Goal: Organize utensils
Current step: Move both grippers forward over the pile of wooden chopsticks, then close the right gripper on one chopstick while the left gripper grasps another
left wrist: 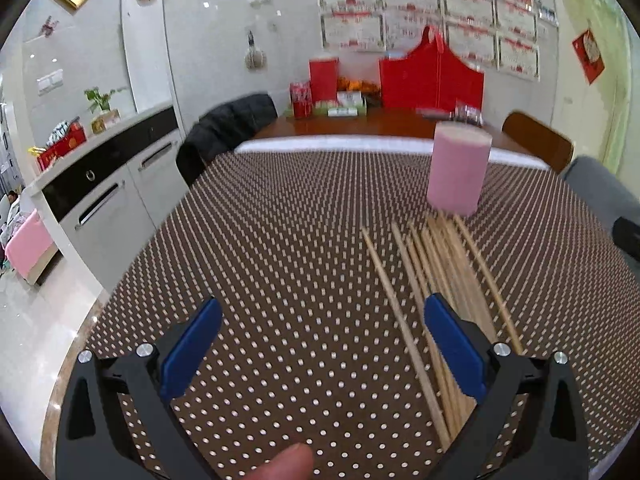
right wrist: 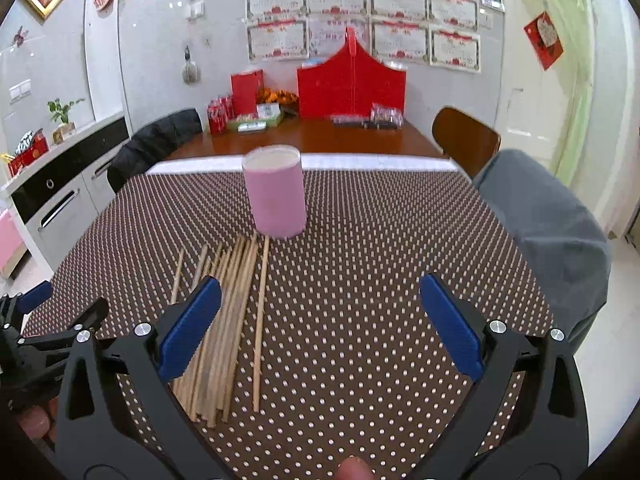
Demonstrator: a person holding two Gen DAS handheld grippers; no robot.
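Note:
Several wooden chopsticks [left wrist: 436,280] lie side by side on the dotted brown tablecloth [left wrist: 280,240], pointing away from me. Behind their far ends stands an upright pink cylindrical holder [left wrist: 458,172]. My left gripper [left wrist: 320,312] is open above the cloth, its right finger over the chopsticks' near ends. In the right wrist view the chopsticks [right wrist: 230,312] lie left of centre and the pink holder [right wrist: 276,196] stands just past them. My right gripper [right wrist: 320,292] is open, with its left finger over the bundle. Nothing is held in either.
The left gripper's body [right wrist: 40,344] shows at the right wrist view's left edge. A grey-draped chair [right wrist: 548,232] and a brown chair [right wrist: 464,140] stand on the right, a black-draped chair [right wrist: 156,140] on the left. Red boxes [right wrist: 352,84] and cans [right wrist: 220,114] crowd the table's far end.

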